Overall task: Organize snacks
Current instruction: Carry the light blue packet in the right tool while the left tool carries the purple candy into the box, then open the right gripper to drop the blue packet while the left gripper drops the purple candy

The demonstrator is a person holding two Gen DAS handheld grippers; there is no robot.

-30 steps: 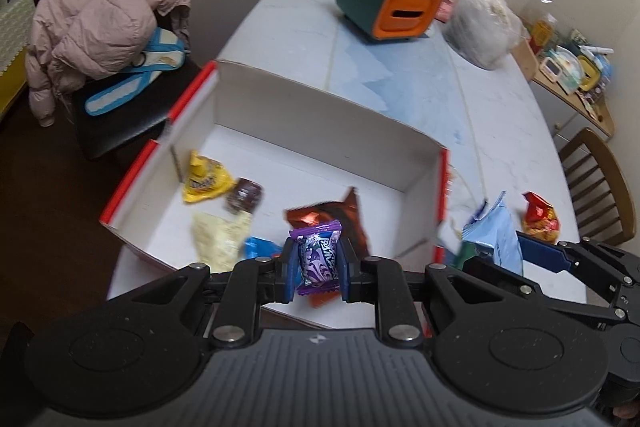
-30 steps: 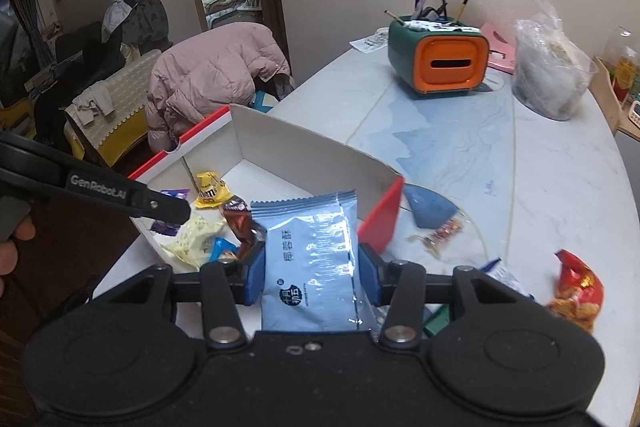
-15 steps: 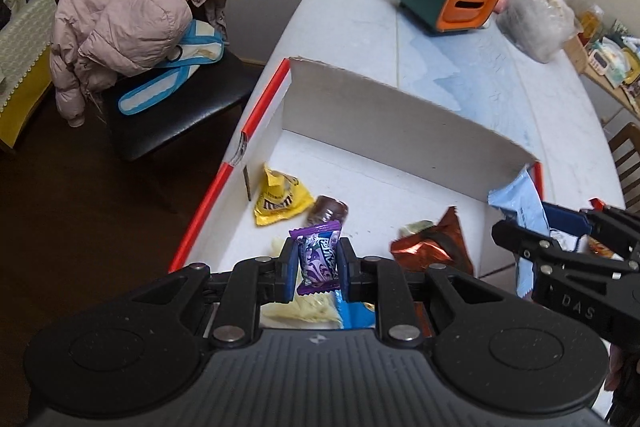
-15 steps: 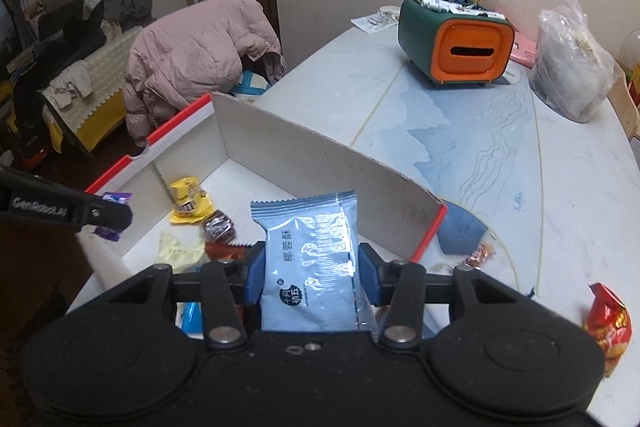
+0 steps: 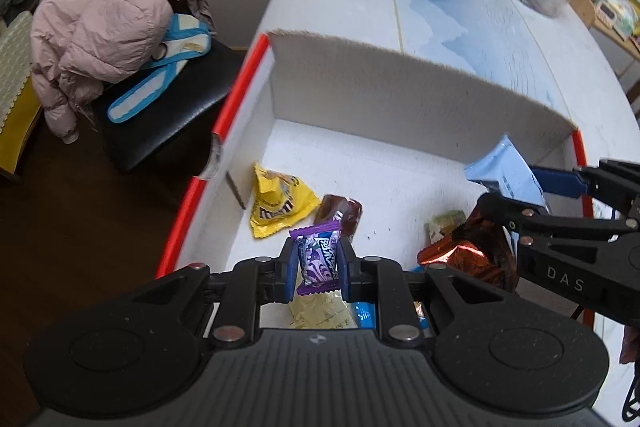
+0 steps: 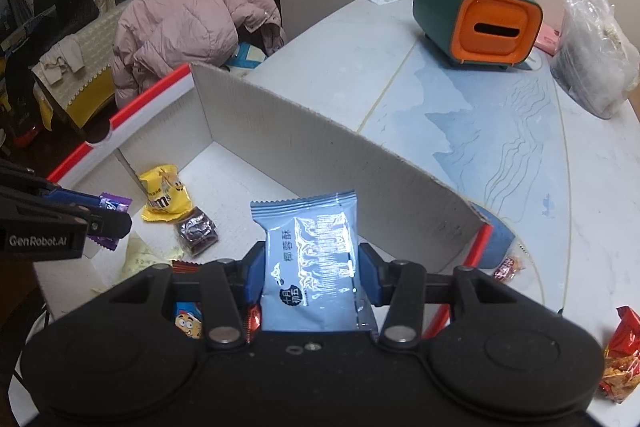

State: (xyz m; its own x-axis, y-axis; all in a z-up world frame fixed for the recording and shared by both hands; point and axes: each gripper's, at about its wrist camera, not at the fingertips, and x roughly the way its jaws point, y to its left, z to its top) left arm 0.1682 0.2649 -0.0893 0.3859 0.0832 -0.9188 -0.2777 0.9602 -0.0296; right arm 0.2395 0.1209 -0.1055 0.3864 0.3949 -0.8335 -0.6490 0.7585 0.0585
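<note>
While the counter (image 6: 500, 131) is carrying most of the clutter, the box (image 5: 400, 95) is sitting at its near end, open-topped, with white card walls and red edges, and it is taking in the snacks. Both grippers are hanging above its floor, pointing steeply down.

Inside, a yellow pack (image 5: 276, 203), a brown sweet (image 5: 340, 211), a copper foil pack (image 5: 468, 255) and a pale wrapper (image 5: 320, 311) are lying loose on the white floor. Two more snacks are lying outside on the counter: a red pack (image 6: 620, 359) and a small sweet (image 6: 508, 267) just beside the box's corner.

The right gripper (image 6: 312, 267) is pinching a blue pouch (image 6: 312, 251) by its lower half, the fingers (image 6: 366, 267) closed on both side edges and the crimped top standing free above them. The pouch is looking light, puffy and slick, so it is likely to slide or crumple under a hard squeeze; the flat side seams are the better hold.

The left gripper (image 5: 318, 259) is closed almost fully on a purple candy (image 5: 318, 255), gripping its middle with the twisted ends sticking out. That candy is probably firm at the core and nearly weightless, so a centre pinch is suiting it. Both seem ready to be let go into the box.
</note>
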